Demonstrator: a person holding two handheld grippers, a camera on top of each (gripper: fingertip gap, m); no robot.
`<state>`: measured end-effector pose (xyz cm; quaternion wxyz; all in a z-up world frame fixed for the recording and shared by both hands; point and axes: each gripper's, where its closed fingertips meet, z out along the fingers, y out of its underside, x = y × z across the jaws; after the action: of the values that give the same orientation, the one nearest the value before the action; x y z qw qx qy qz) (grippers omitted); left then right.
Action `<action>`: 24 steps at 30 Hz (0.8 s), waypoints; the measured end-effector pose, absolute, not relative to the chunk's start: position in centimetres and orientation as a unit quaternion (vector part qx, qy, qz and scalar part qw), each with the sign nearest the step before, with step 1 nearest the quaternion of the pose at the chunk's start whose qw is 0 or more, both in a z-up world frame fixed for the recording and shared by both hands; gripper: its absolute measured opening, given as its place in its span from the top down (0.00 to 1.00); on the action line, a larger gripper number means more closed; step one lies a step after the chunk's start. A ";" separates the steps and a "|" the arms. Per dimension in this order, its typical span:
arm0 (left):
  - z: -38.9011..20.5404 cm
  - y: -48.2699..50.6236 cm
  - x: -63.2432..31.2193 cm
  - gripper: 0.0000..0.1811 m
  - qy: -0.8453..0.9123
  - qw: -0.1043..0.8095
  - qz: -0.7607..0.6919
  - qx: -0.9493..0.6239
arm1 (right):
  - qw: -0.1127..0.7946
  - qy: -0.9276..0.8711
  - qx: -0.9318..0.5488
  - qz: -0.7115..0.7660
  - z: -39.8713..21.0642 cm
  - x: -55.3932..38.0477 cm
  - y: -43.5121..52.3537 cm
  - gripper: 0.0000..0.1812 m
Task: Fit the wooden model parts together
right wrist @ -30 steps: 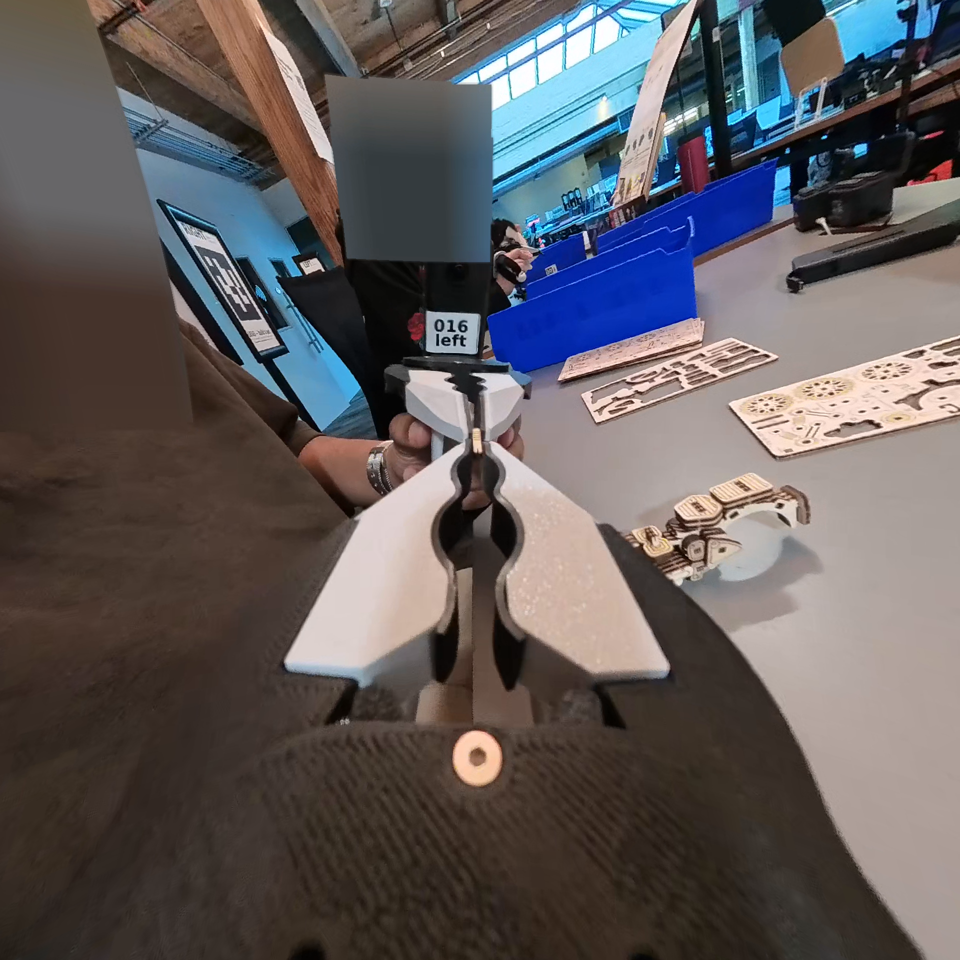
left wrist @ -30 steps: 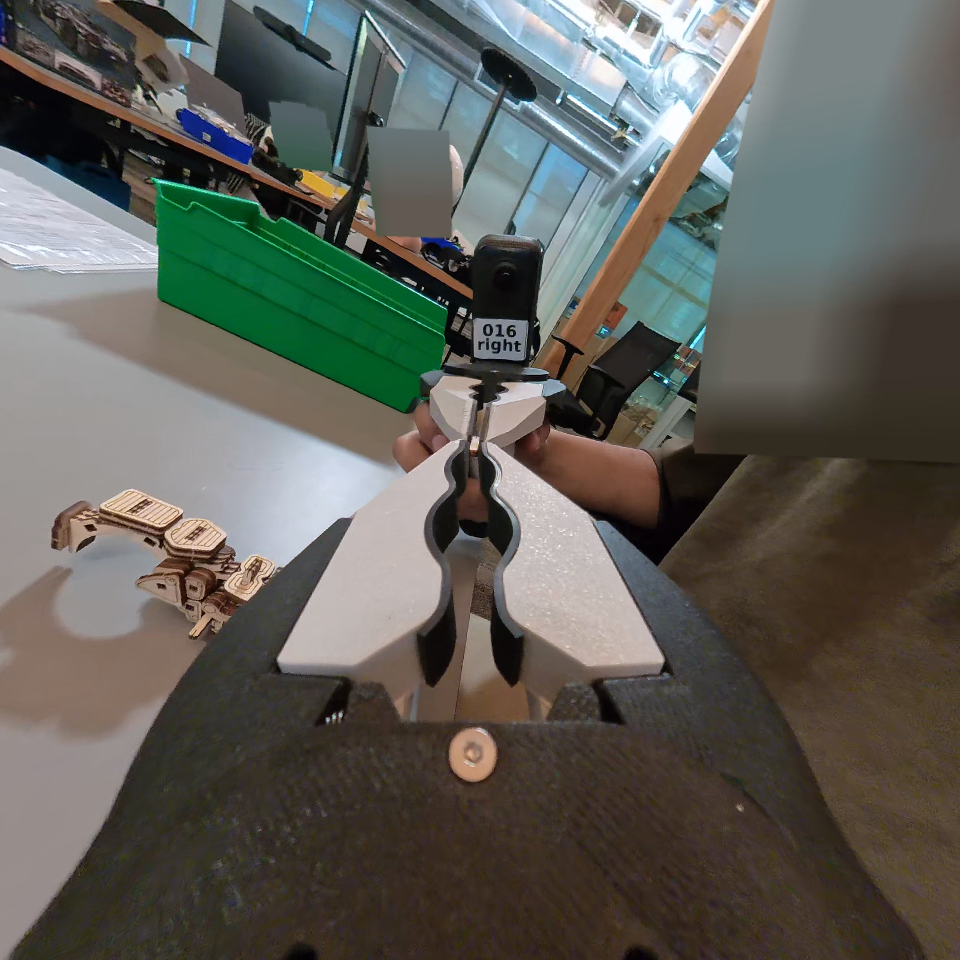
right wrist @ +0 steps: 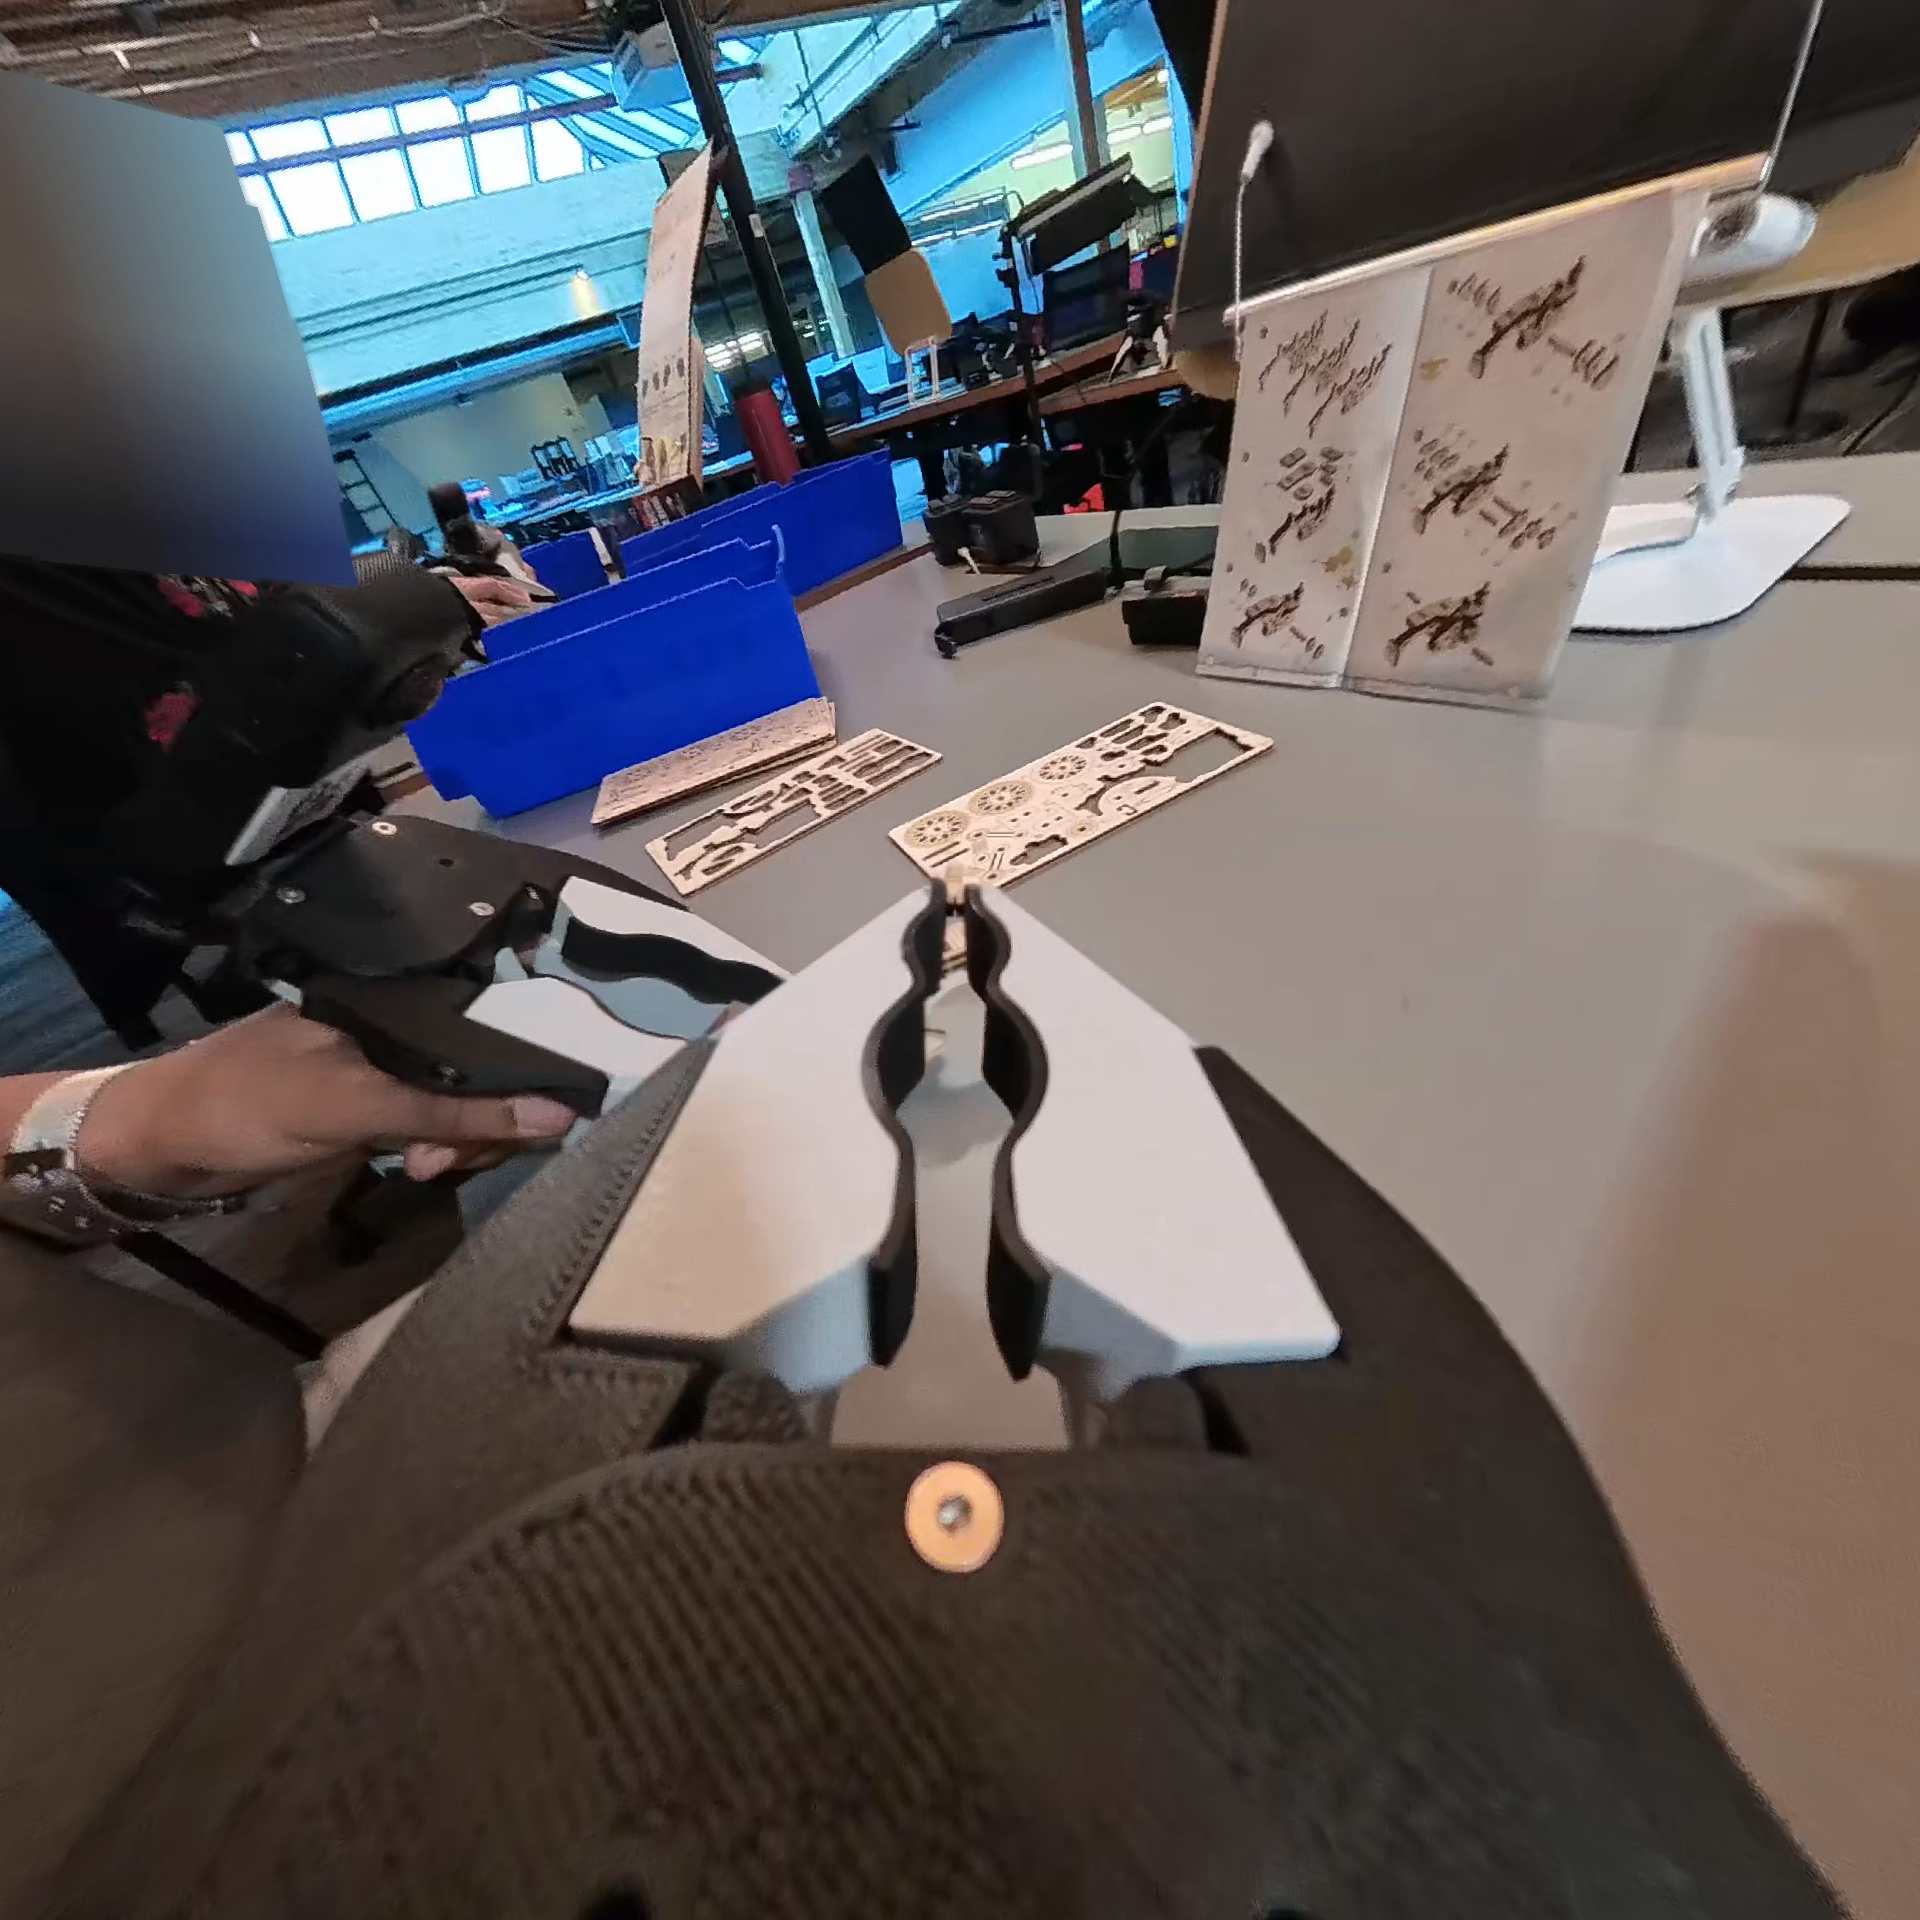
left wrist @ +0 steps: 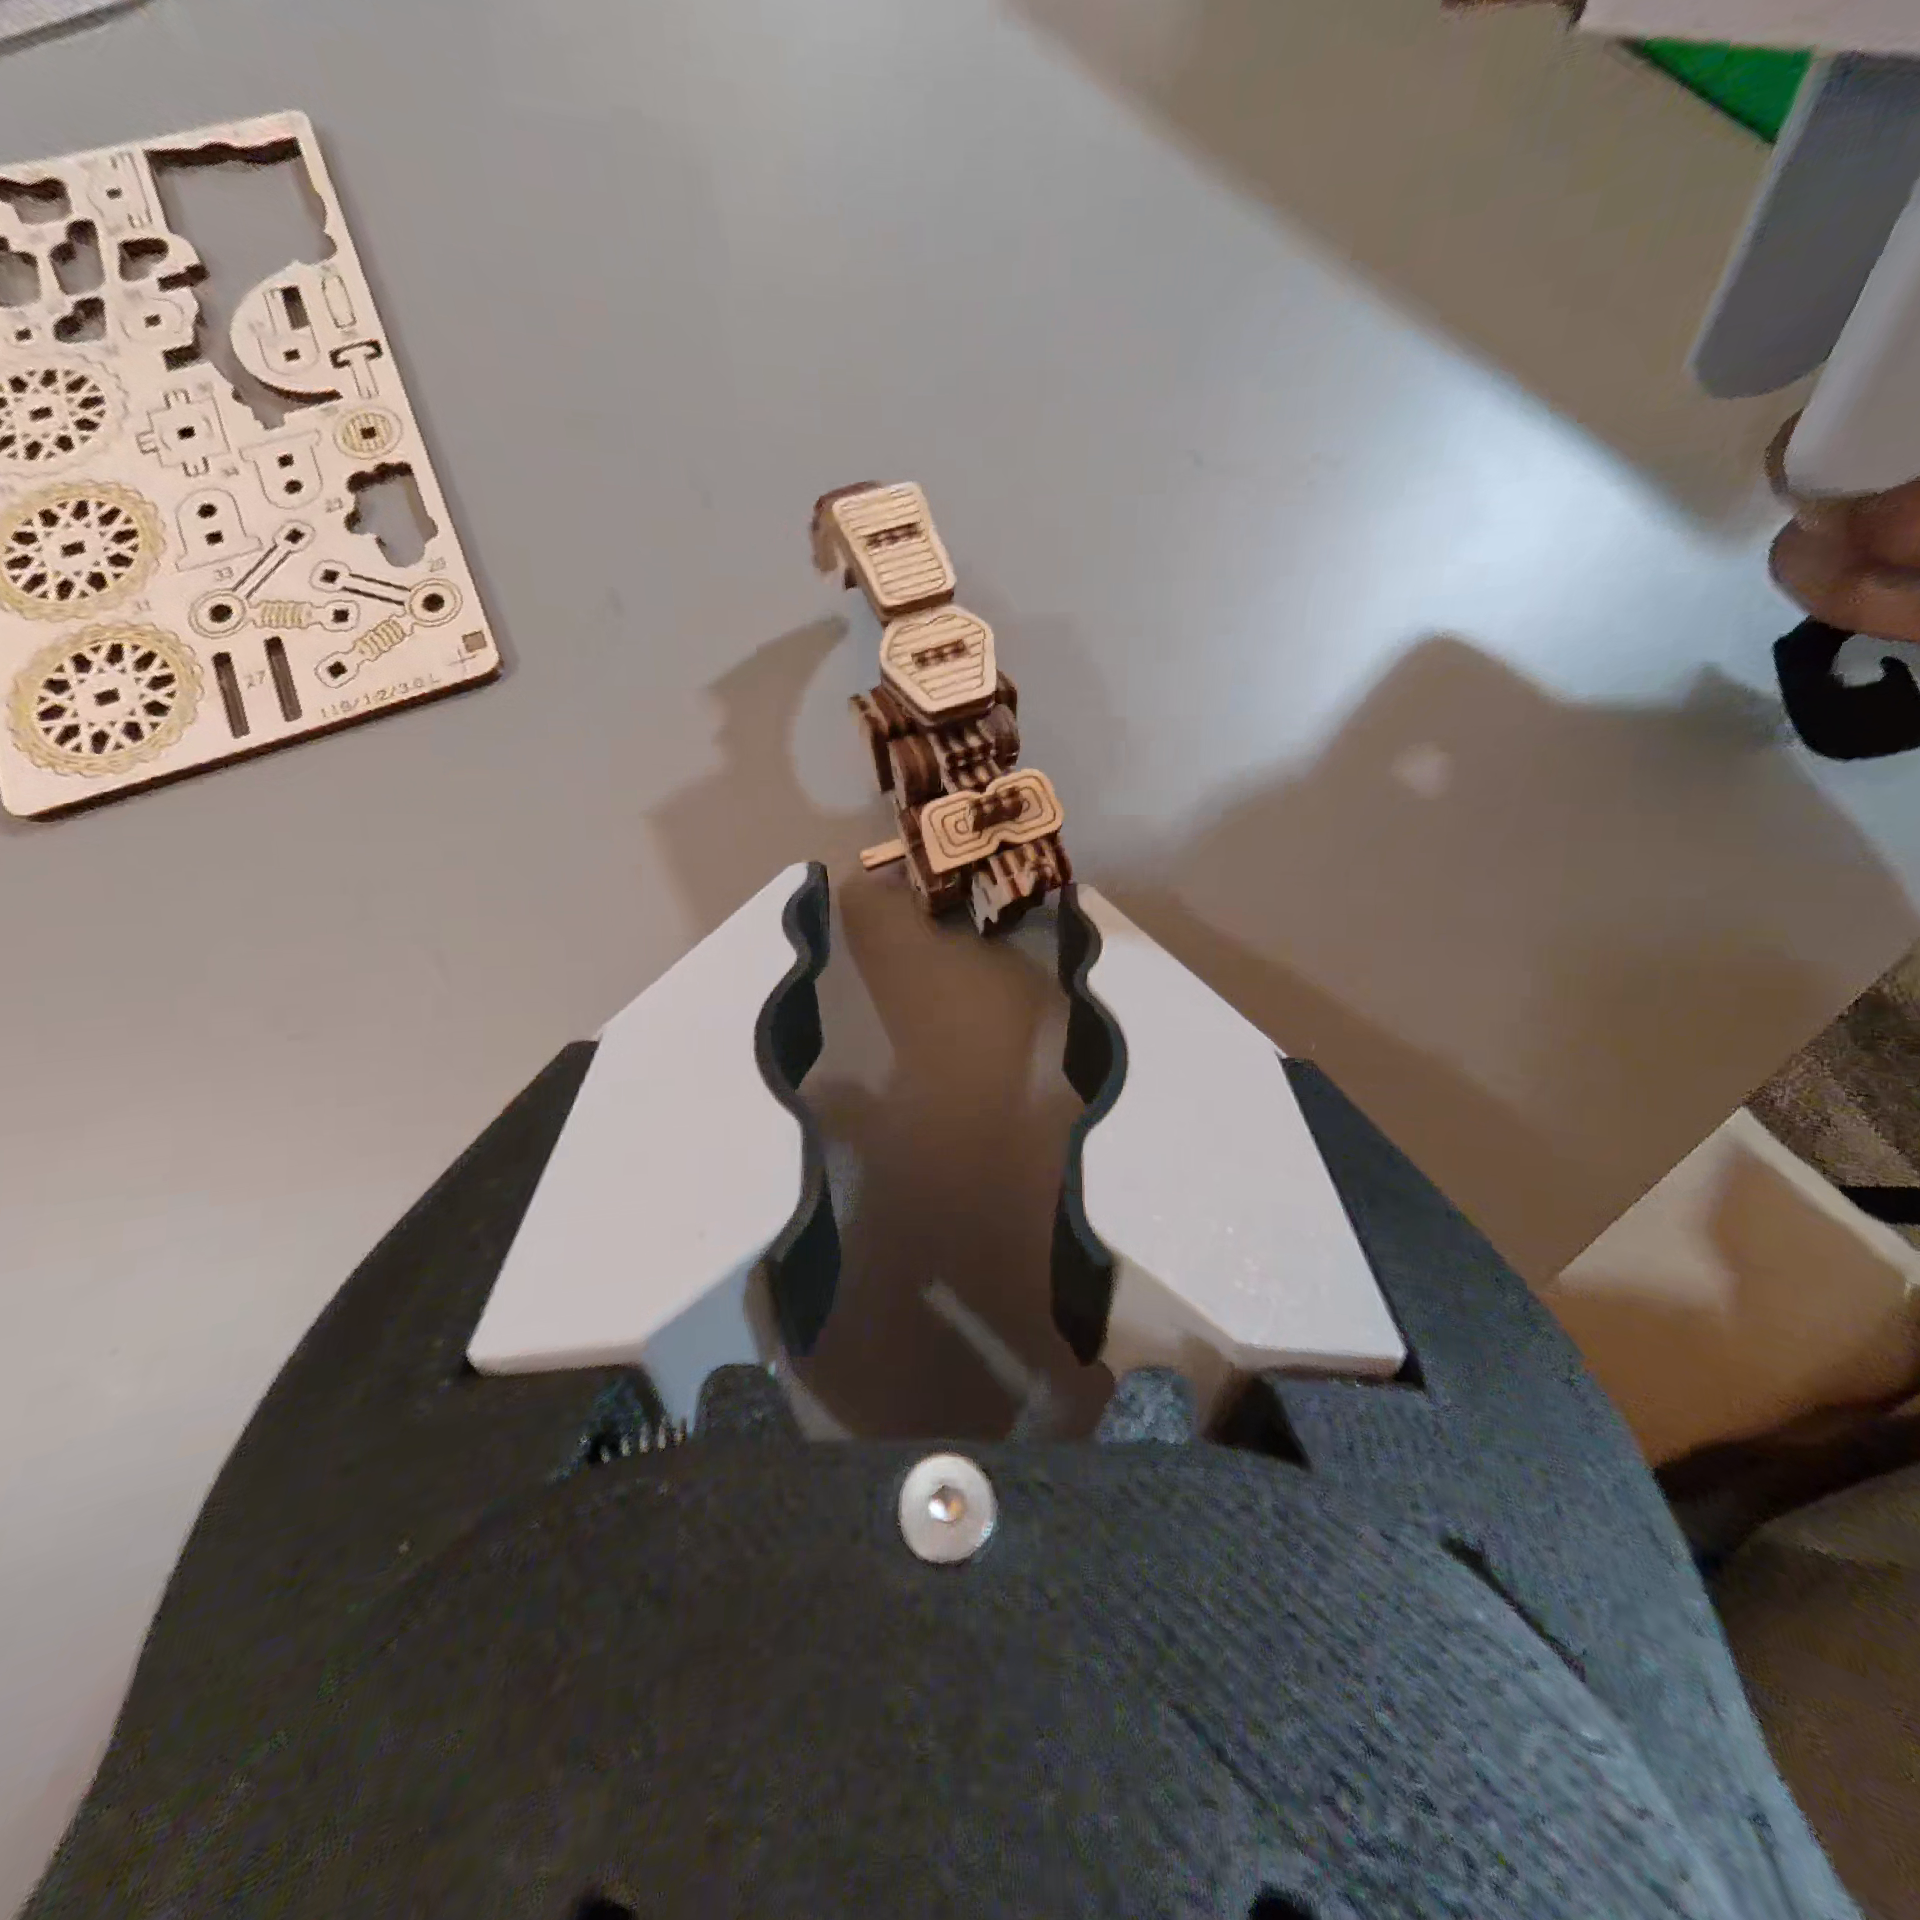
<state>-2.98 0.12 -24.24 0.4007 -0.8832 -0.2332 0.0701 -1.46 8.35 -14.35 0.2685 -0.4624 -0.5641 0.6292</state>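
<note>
- The grey table bears everything; take the half-built wooden model as the landmark. It stands near the table's middle, a narrow stack of laser-cut plates with a small peg sticking out at its near end.
- The instruction sheets stand propped at the far side of the table, well beyond the model's area, with blue bins off to the left of them.
- The wooden parts sheet, with spoked wheels not yet punched out, lies flat to the left of the model, well apart from it. Two more sheets lie farther on towards the bins.
- The left gripper hangs just short of the model's near end, jaws spread wide and empty, lined up to close around it.
- The right gripper is off to the model's right and raised. Its jaws are pressed nearly together on a small pale wooden piece at the very tips (probably a pin or tab; too small to say which).
- Risks, as I judge them: the left jaws may catch the protruding peg or knock the slim model over, since it stands tall on a narrow base. The tiny piece, pinched only at the tips, could twist or drop if pushed against a slot at an angle.
</note>
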 end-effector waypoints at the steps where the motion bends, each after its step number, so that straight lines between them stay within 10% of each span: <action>1: -24.3 -0.1 -3.1 0.77 -0.232 0.399 0.072 -0.884 | 0.276 -0.569 -0.458 0.625 -14.3 -1.5 8.3 1.00; 16: -24.7 0.9 -3.8 0.66 -0.227 0.392 0.045 -0.891 | 0.292 -0.583 -0.449 0.610 -14.6 -1.6 7.8 1.00; 24: -24.4 -0.1 -4.2 0.86 -0.243 0.401 0.033 -0.882 | 0.302 -0.592 -0.444 0.600 -14.8 -1.4 8.0 1.00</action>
<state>-4.21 -0.08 -24.41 0.4013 -0.8825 -0.2431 0.0330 -1.45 7.97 -14.76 0.3017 -0.4443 -0.5925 0.6004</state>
